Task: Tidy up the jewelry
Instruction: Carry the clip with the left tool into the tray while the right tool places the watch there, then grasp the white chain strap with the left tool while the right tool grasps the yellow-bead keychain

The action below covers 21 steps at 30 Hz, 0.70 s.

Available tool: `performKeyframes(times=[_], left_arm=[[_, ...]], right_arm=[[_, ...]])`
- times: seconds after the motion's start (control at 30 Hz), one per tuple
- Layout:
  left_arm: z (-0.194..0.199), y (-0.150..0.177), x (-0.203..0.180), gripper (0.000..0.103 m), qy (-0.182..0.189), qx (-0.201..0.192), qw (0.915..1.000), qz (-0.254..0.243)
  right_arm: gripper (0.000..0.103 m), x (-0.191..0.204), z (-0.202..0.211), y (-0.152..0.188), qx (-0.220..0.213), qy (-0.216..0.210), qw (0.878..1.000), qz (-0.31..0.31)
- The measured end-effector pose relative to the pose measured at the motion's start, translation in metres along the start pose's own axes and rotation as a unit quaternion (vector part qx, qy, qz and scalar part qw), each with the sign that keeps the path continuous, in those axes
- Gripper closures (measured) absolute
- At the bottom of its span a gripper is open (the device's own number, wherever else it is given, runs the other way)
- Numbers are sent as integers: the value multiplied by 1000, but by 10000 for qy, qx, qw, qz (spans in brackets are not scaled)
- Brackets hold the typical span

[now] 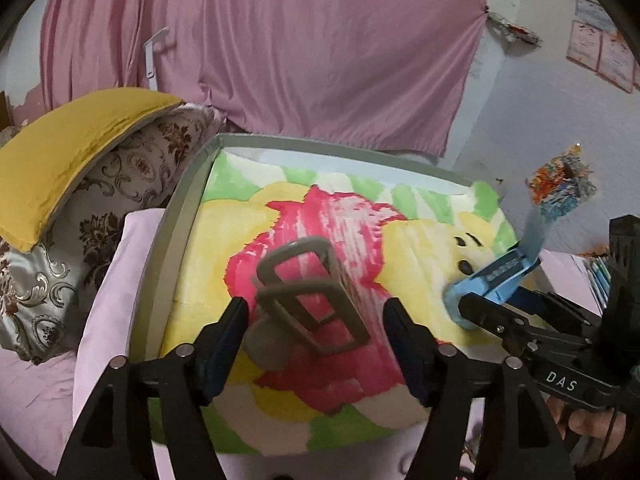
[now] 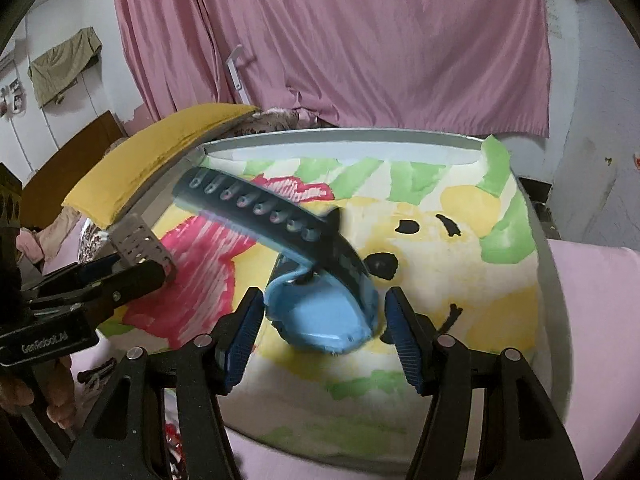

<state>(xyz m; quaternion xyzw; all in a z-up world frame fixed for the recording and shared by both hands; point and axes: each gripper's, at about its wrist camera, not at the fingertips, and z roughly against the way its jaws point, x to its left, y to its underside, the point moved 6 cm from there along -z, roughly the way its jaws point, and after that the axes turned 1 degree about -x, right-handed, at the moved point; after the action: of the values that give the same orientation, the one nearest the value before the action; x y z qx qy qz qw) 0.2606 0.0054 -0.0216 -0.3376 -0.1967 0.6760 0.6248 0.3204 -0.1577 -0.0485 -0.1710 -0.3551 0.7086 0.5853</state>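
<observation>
A grey watch with a perforated strap [image 1: 316, 300] stands on edge between the open fingers of my left gripper [image 1: 316, 344], over the painted cloth [image 1: 224, 240] of a grey-rimmed tray [image 1: 168, 232]. From the right wrist view the grey strap [image 2: 140, 248] rises beside the left gripper's fingers [image 2: 120, 284]. A blue watch with a dark holed strap [image 2: 320, 292] sits between the open fingers of my right gripper [image 2: 324, 332]; whether the pads touch it is unclear. In the left wrist view the blue watch [image 1: 492, 276] is at the right gripper's tip.
A yellow cushion [image 1: 68, 152] and a patterned pillow [image 1: 120, 200] lie left of the tray. A pink curtain [image 1: 280, 40] hangs behind. Pink bedding [image 2: 592, 320] surrounds the tray.
</observation>
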Motion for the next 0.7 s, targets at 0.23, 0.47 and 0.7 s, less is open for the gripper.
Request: performKeyframes(times=[0.23, 0.47, 0.7], left_arm=[[32, 6, 4, 24, 62, -486, 9988, 63], [85, 12, 5, 1, -86, -1540, 9880, -98], [115, 33, 9, 1, -209, -1797, 9826, -421]], right_arm=[[15, 3, 51, 2, -843, 18, 9964, -60], [2, 8, 105, 11, -1500, -43, 9886, 153], [2, 26, 135, 28, -1771, 94, 9815, 718]])
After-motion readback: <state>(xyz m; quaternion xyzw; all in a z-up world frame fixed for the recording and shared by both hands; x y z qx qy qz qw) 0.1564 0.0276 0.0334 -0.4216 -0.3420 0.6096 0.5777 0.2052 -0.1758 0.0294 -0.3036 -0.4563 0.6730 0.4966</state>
